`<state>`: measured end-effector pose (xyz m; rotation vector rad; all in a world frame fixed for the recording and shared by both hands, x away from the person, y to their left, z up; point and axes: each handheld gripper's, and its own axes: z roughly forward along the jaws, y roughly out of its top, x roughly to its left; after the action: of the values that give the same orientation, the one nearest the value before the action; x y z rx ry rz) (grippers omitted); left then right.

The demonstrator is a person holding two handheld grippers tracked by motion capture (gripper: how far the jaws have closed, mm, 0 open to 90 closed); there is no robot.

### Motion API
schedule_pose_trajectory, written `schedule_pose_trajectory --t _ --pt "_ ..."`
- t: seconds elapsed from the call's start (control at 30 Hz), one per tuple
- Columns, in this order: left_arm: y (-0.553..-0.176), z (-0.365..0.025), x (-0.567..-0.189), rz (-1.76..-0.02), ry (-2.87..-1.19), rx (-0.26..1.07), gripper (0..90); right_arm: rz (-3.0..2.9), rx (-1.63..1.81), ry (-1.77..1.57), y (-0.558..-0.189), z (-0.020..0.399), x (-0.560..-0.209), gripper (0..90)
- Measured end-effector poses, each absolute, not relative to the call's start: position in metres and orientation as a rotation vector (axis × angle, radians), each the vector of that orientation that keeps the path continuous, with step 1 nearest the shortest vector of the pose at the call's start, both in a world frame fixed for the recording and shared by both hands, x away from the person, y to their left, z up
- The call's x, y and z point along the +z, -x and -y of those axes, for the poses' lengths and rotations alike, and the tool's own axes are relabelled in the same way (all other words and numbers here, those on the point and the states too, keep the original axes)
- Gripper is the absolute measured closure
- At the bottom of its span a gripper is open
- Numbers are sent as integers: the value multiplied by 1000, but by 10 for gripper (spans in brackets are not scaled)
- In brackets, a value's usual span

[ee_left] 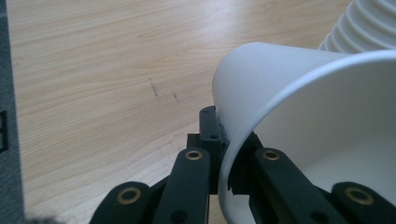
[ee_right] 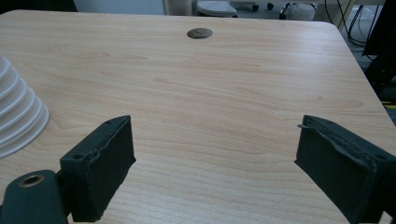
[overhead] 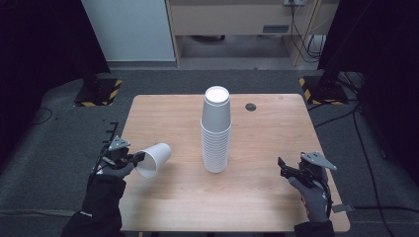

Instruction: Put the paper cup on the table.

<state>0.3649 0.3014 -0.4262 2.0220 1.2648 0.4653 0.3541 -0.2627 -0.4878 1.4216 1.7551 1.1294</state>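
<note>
A tall stack of upside-down white paper cups (overhead: 216,131) stands mid-table; its ribbed rims show in the left gripper view as the stack (ee_left: 369,25) and in the right gripper view as the stack (ee_right: 16,116). A single white cup (overhead: 154,159) lies tilted on its side above the table's left edge, mouth toward me. My left gripper (overhead: 136,158) is shut on its rim, one jaw inside the cup (ee_left: 299,121) and one outside. My right gripper (overhead: 282,167) hovers over the right part of the table, jaws wide apart with nothing between them (ee_right: 215,158).
The wooden table (overhead: 168,118) has a dark round cable hole (overhead: 251,106) near its far edge. Yellow-black striped stand bases (overhead: 99,91) sit on the grey floor beyond the far corners. Cables trail on the floor at the right.
</note>
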Motion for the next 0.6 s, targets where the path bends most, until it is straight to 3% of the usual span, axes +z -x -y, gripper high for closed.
schedule_pose_trajectory --t 0.6 --pt "-388 -304 -415 -1366 -2280 469 864 -1769 1124 -1430 -355 263 -490 113"
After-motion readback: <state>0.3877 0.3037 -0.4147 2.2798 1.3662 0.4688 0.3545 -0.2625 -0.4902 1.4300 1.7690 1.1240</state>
